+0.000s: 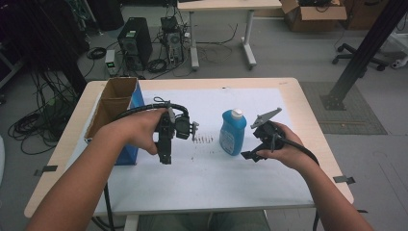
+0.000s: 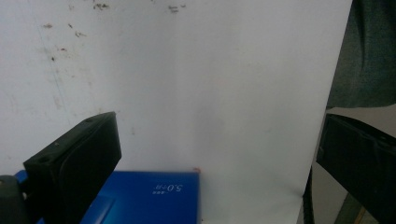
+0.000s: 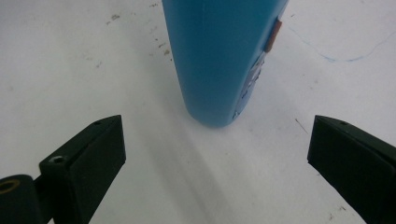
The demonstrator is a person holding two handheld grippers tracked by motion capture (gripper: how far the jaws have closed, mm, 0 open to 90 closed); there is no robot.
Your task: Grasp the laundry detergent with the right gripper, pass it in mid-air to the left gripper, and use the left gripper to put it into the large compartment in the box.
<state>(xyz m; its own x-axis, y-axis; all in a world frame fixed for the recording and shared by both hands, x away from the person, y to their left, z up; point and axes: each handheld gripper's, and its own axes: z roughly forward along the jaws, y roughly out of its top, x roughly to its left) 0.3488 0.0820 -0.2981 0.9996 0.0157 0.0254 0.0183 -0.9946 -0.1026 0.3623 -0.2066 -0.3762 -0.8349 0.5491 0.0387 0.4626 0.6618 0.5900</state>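
A blue bottle (image 1: 233, 133) with a white cap stands upright on the white sheet near the table's middle. My right gripper (image 1: 251, 155) is just to its right, low over the sheet. In the right gripper view the bottle (image 3: 219, 60) stands a short way ahead of the wide-open jaws of that gripper (image 3: 215, 161), with nothing between them. My left gripper (image 1: 165, 158) hangs left of the bottle, pointing down beside a blue-sided cardboard box (image 1: 115, 108). In the left gripper view its jaws (image 2: 210, 158) are open over the sheet, and the box's blue side (image 2: 149, 198) lies below them.
The white sheet (image 1: 211, 178) covers most of the wooden table (image 1: 308, 115). Small dark specks (image 1: 202, 139) lie between the grippers. On the floor beyond the table are computer towers (image 1: 135, 41), cables, another table and a cardboard box (image 1: 312, 14).
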